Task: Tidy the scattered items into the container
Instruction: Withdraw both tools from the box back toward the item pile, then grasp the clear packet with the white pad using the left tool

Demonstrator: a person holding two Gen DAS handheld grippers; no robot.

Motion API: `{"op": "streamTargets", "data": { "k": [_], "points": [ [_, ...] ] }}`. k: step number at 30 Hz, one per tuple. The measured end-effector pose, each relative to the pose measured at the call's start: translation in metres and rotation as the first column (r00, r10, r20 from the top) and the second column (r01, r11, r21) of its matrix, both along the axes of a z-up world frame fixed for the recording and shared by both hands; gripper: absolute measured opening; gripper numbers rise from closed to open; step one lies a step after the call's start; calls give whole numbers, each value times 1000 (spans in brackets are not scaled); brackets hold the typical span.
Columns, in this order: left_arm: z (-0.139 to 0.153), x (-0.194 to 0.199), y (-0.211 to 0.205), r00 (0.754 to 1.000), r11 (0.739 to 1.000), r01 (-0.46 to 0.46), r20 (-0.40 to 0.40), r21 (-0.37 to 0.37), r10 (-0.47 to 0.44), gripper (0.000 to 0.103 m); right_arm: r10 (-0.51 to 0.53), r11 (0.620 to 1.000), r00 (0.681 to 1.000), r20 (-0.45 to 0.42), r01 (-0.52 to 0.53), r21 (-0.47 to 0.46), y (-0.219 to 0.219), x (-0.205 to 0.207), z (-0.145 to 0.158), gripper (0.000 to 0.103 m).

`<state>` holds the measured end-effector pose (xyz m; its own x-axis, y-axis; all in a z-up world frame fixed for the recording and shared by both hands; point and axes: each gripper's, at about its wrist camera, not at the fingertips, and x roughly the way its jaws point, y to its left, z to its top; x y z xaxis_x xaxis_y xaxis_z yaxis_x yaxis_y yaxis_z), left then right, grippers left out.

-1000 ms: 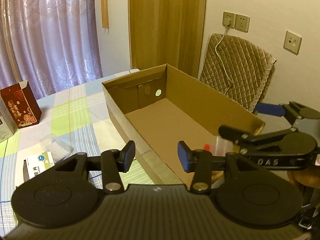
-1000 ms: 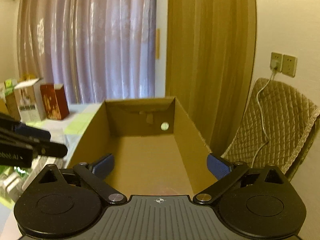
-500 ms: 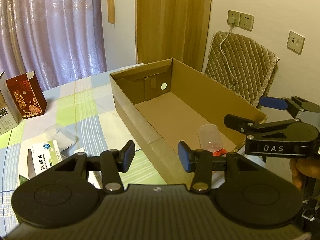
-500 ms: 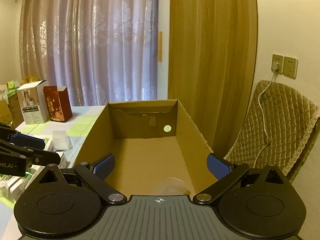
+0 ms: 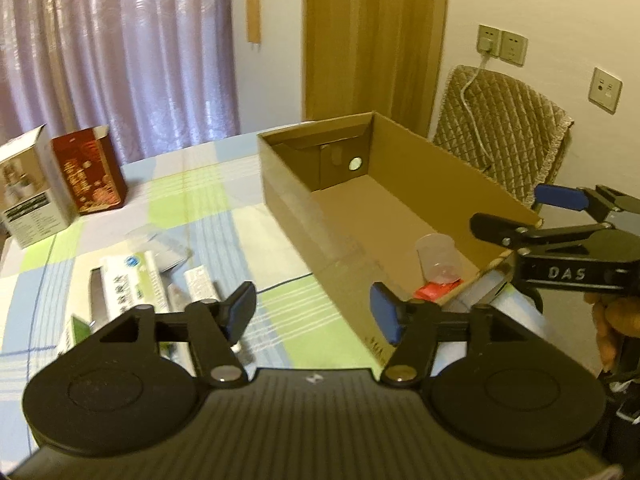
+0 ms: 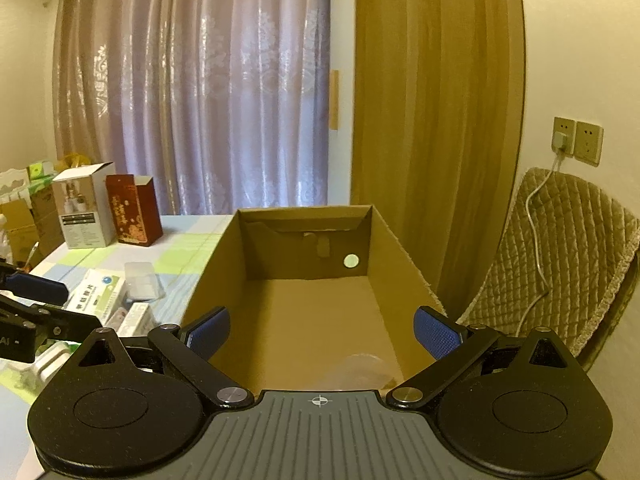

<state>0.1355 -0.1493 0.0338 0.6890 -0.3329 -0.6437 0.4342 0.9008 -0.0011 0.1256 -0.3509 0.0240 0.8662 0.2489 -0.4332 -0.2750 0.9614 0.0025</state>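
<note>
An open cardboard box (image 5: 304,216) (image 6: 404,252) lies lengthwise on the table. At its near end stands a clear plastic cup (image 5: 436,254) (image 6: 362,364) with a small red packet (image 5: 438,290) beside it. My left gripper (image 5: 312,314) is open and empty above the box's near left corner. My right gripper (image 6: 322,334) is open and empty over the box's near end, and shows in the left wrist view as a black frame (image 5: 560,256). Left of the box lie a white and green medicine box (image 5: 128,284) (image 6: 96,294), smaller white boxes (image 5: 200,280) and a clear plastic case (image 6: 140,280).
A dark red carton (image 5: 90,170) (image 6: 134,210) and a white carton (image 5: 30,192) (image 6: 84,210) stand at the table's far left. A chair with a quilted cover (image 5: 504,136) (image 6: 560,256) stands right of the box. Curtains and a wooden door are behind. The tablecloth (image 5: 208,216) is checked.
Both grippers have pulled back and up from the box. The left view swung left, bringing the scattered boxes into sight. The cup now stands free in the box.
</note>
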Motion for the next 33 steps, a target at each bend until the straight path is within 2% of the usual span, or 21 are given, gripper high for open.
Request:
{"op": "streamTargets", "data": {
  "k": [4,8,15,21,33],
  "points": [
    [0,-12,21,999,999,-50,-6,0,50,69,24,1000,1000,-1,-24,4,8,-16,4,103],
    [1,-27,46,995,995,-104,4,8,104,85,53,999,999,-11,-53,14,18,-32,10,103],
    [2,-52,96,977,976,-214,22,33,213,102,106,994,994,-24,-105,35,46,-64,16,103],
    [-3,-71,131,961,960,-276,-3,40,276,102,182,983,982,-47,-182,22,79,-85,17,103],
    [-7,-82,166,954,953,-299,-15,46,300,102,269,963,962,-52,-270,-14,121,-98,20,103]
  ]
}}
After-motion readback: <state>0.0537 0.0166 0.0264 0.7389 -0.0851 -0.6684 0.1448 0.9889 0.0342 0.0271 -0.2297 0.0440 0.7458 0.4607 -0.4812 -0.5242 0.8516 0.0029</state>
